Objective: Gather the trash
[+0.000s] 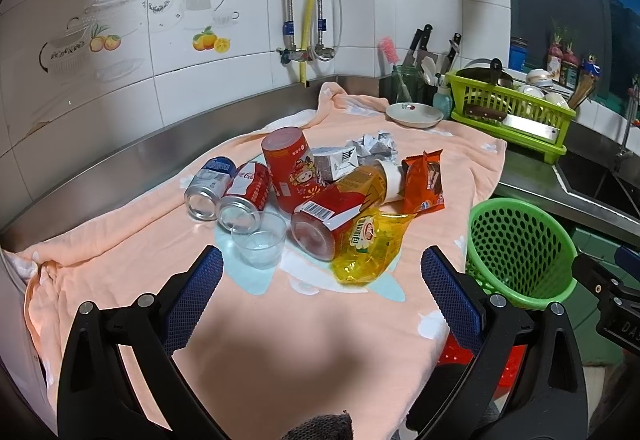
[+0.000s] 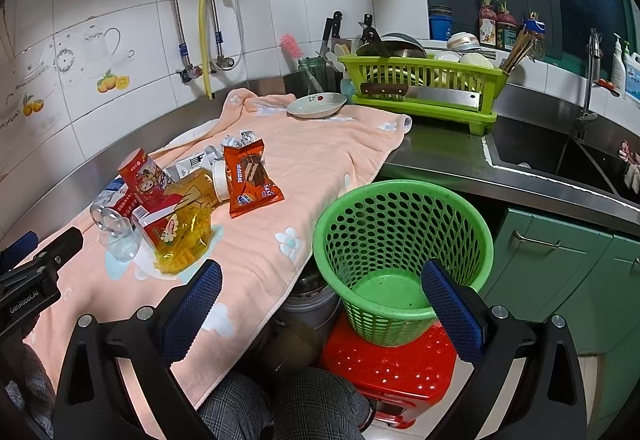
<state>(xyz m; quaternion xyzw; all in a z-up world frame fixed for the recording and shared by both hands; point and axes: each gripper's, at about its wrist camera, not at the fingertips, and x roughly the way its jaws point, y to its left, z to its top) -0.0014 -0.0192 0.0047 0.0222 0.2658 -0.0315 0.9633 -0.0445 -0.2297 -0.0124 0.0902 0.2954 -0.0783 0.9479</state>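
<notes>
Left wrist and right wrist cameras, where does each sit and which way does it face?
Left wrist: on the left gripper, open, facing the trash pile on the peach towel; right gripper at the edge.
Right wrist: on the right gripper, open, facing the green basket; the person's knees show below.
Shared: orange snack wrapper, dish rack.

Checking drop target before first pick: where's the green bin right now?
The green bin stands empty on a red stool, just off the right edge of the peach towel; it sits centre-frame in the right wrist view, at the right edge in the left one.
</notes>
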